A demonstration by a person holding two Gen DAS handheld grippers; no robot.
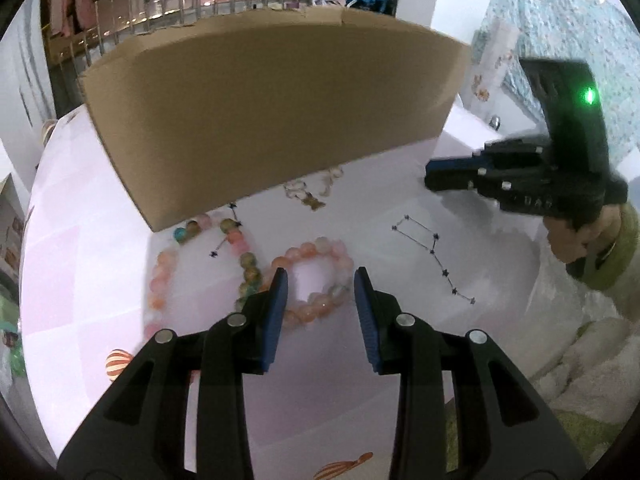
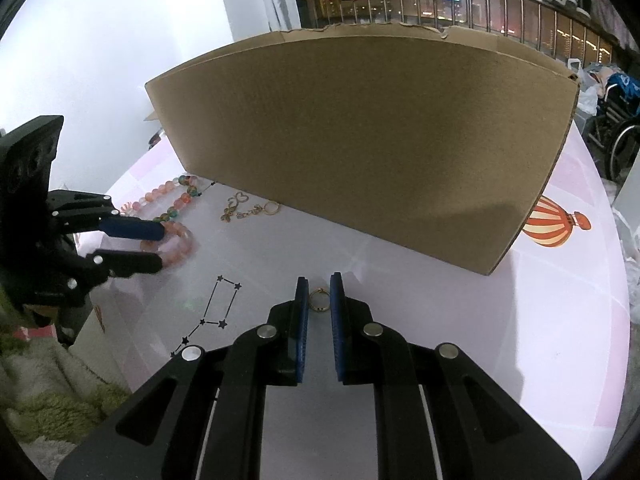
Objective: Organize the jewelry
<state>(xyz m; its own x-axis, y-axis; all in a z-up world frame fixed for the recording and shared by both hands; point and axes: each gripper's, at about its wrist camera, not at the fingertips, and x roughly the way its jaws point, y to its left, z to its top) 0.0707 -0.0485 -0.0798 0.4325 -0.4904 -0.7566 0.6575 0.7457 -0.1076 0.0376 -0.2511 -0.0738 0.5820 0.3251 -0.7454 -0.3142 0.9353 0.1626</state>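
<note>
We are early: our right tongs (image 2: 319,300) nearly clenched around a ring (image 2: 319,300) mid-table, left tongs (image 1: 320,292) released over a bracelet (image 1: 316,276), and beads (image 1: 200,264) and a chain (image 2: 248,208) lie along the box (image 2: 360,140)

The cardboard box (image 1: 276,120) hides part of the multicoloured bracelet (image 1: 240,256).
</note>
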